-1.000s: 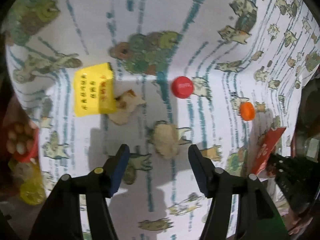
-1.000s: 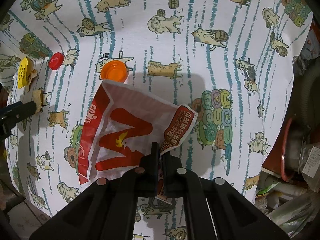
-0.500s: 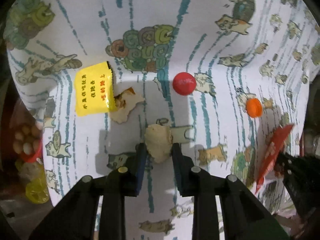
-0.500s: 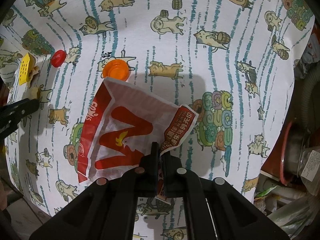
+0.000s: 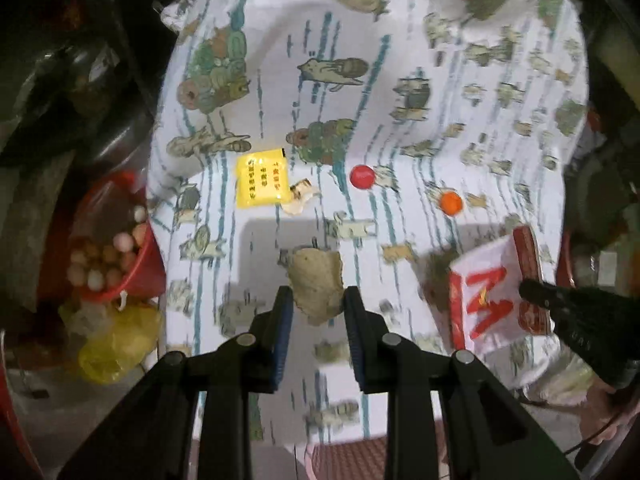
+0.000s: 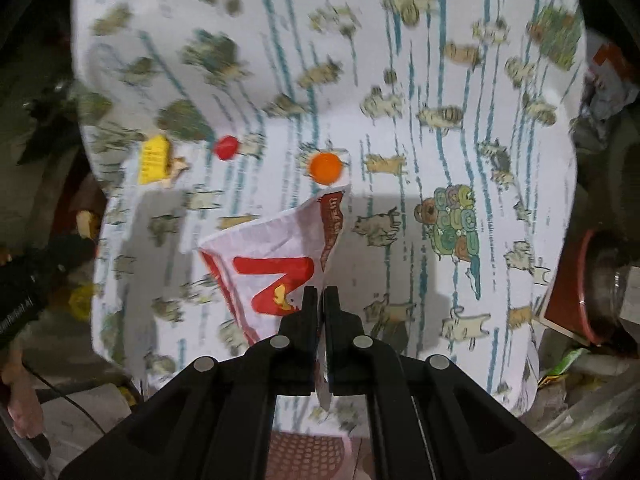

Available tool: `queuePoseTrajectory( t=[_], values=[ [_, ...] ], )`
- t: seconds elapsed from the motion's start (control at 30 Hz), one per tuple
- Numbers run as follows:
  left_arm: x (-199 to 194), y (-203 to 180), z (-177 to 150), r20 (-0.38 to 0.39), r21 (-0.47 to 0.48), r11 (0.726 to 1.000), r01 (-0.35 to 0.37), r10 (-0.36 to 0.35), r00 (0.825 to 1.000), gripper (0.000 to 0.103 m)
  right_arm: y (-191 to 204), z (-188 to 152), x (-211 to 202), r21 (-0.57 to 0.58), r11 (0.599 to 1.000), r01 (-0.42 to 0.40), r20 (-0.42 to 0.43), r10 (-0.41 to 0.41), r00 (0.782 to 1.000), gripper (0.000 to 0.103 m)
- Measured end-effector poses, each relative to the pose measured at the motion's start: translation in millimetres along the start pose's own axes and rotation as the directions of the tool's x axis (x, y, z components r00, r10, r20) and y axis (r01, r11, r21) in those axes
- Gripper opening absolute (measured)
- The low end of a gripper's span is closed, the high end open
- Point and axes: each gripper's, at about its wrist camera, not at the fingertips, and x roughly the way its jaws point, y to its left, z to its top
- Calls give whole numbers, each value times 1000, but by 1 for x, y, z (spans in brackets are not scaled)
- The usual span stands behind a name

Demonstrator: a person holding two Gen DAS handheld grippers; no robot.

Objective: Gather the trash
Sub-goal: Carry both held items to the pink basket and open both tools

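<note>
The left gripper (image 5: 316, 300) is closed on a crumpled beige scrap (image 5: 316, 282), light and probably brittle, best pinched across its middle. The right gripper (image 6: 320, 300) is clamped nearly shut on the corner of a red-and-white paper wrapper (image 6: 276, 256), thin and floppy, so it hangs and could tear. Both pieces are raised above the cat-print tablecloth (image 6: 400, 80). On the cloth beyond the wrapper lie an orange cap (image 6: 326, 168), a red cap (image 6: 226, 147) and a yellow sachet (image 5: 262, 182). The wrapper shows a large red letter; its small print is too blurred to read.
</note>
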Motion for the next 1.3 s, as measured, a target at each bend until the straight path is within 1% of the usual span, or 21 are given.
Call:
queuePoseTrajectory(
  t=[0.07, 0.1, 0.13, 0.2, 0.3, 0.4, 0.47, 0.5, 0.53, 0.6, 0.63, 0.67, 0.73, 0.8, 0.9, 0.97, 1.0, 1.07, 1.13, 1.23, 1.3],
  values=[
    [-11, -4, -14, 17, -6, 1000, 3, -2, 1000, 24, 7, -10, -17, 14, 1000, -15, 26, 14, 1000, 4],
    [-20, -3, -23, 22, -15, 1000, 15, -15, 1000, 24, 10, -15, -22, 26, 999, -25, 30, 25, 999, 4],
    [-19, -10, -30, 26, -25, 1000, 19, -19, 999, 24, 11, -23, -28, 43, 998, -38, 34, 37, 999, 4],
    [-28, -10, -46, 32, -50, 998, 45, -43, 999, 24, 11, -40, -39, 84, 995, -63, 49, 59, 997, 4],
    [-41, -13, -72, 52, -79, 993, 88, -84, 995, 24, 16, -67, -56, 106, 993, -44, 91, 34, 995, 4],
    [-54, -19, -93, 78, -56, 995, 79, -75, 994, 24, 22, -93, -67, 119, 992, -50, 117, 36, 992, 4],
    [-60, -19, -105, 91, -68, 992, 109, -103, 991, 24, 26, -109, -74, 121, 991, -50, 132, 34, 991, 4],
    [-60, -17, -111, 90, -86, 987, 136, -129, 988, 24, 30, -120, -76, 122, 992, -39, 143, 22, 990, 4],
    [-60, -16, -117, 92, -97, 984, 147, -138, 986, 24, 33, -126, -77, 122, 992, -21, 149, 3, 989, 4],
    [-53, -15, -128, 98, -105, 985, 138, -128, 987, 24, 40, -141, -73, 114, 992, 46, 169, -65, 983, 4],
    [-47, -15, -134, 90, -108, 985, 135, -126, 988, 24, 42, -150, -65, 115, 992, 59, 160, -77, 984, 4],
    [-38, -13, -141, 76, -116, 984, 135, -127, 989, 24, 43, -155, -59, 119, 991, 56, 146, -73, 987, 4],
    [-16, -11, -158, 33, -128, 983, 135, -132, 991, 24, 42, -171, -36, 139, 989, 48, 89, -61, 994, 4],
    [6, -11, -176, -13, -117, 985, 129, -132, 991, 24, 44, -188, -16, 122, 991, 45, 46, -51, 998, 4],
    [30, -12, -194, -64, -120, 984, 132, -140, 988, 24, 43, -207, 12, 119, 992, 48, -2, -48, 999, 4],
    [46, -15, -202, -98, -107, 986, 124, -135, 986, 24, 39, -215, 36, 137, 990, 32, -51, -25, 998, 4],
    [57, -17, -207, -131, -97, 988, 118, -130, 983, 24, 36, -219, 47, 147, 989, 25, -72, -15, 997, 4],
    [74, -21, -217, -167, -80, 988, 131, -143, 976, 24, 31, -226, 66, 168, 986, 15, -107, 3, 994, 4],
    [91, -24, -226, -200, -71, 989, 129, -141, 970, 24, 22, -233, 88, 207, 978, 14, -142, 16, 990, 4],
    [116, -27, -237, -241, -70, 989, 133, -146, 959, 24, 4, -244, 119, 267, 963, 34, -189, 18, 982, 4],
    [130, -28, -244, -265, -60, 990, 131, -142, 954, 24, -6, -250, 130, 303, 953, 27, -204, 37, 978, 4]
  ],
)
